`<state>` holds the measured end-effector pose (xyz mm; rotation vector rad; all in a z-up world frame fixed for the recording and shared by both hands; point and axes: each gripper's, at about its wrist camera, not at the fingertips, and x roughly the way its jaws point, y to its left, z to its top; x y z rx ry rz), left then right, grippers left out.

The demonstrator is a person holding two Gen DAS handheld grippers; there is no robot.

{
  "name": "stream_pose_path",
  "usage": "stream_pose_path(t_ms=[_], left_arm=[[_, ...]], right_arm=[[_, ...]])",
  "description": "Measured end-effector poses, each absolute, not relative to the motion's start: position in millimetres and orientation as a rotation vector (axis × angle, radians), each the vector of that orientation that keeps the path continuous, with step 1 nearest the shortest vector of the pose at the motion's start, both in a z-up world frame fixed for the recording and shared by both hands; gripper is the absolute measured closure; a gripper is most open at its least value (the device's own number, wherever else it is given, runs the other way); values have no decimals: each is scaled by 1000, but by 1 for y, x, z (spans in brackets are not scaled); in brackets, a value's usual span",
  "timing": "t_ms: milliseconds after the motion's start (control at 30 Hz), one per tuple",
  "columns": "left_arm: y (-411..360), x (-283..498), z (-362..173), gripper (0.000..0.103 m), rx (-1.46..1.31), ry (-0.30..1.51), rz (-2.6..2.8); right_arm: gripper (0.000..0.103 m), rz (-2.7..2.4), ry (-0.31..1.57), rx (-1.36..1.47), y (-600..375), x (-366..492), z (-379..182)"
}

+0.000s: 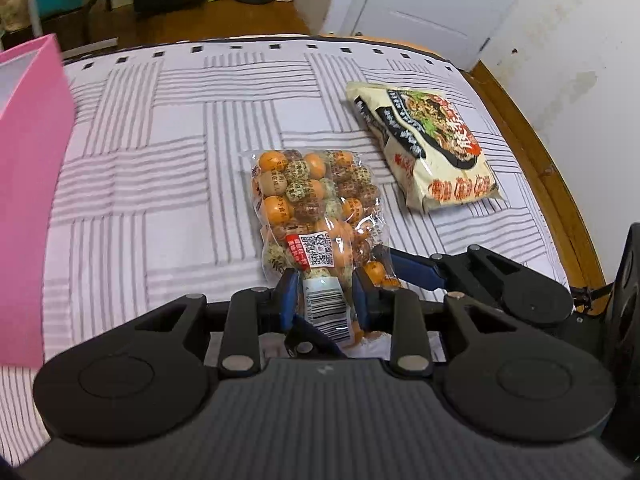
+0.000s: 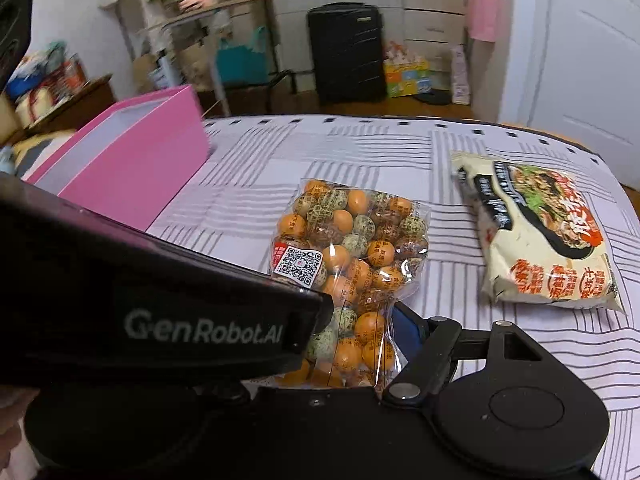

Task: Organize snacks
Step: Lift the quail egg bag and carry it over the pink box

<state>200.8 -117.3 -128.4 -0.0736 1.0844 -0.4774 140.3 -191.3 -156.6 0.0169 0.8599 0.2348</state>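
Note:
A clear bag of orange and speckled snack balls [image 1: 312, 204] lies on the striped tablecloth; it also shows in the right wrist view [image 2: 352, 260]. My left gripper [image 1: 326, 294] is shut on the bag's near end at the barcode label. My right gripper [image 2: 360, 344] reaches under the left one at the same end of the bag; one blue finger [image 2: 406, 330] shows to the right of the bag, the other is hidden behind the left gripper's body. A cream noodle packet [image 1: 432, 144] lies to the right, also in the right wrist view [image 2: 540, 236].
An open pink box [image 2: 132, 164] stands at the left of the table, also in the left wrist view [image 1: 28, 184]. The table's wooden rim [image 1: 532, 152] curves along the right. A black suitcase [image 2: 346, 54] and clutter stand on the floor beyond.

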Motion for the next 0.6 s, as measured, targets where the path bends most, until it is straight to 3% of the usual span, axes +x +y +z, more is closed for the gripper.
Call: stream_pose_path(t_ms=[600], left_arm=[[-59, 115, -80, 72, -76, 1047, -422]], right_arm=[[24, 348, 821, -60, -142, 71, -107]])
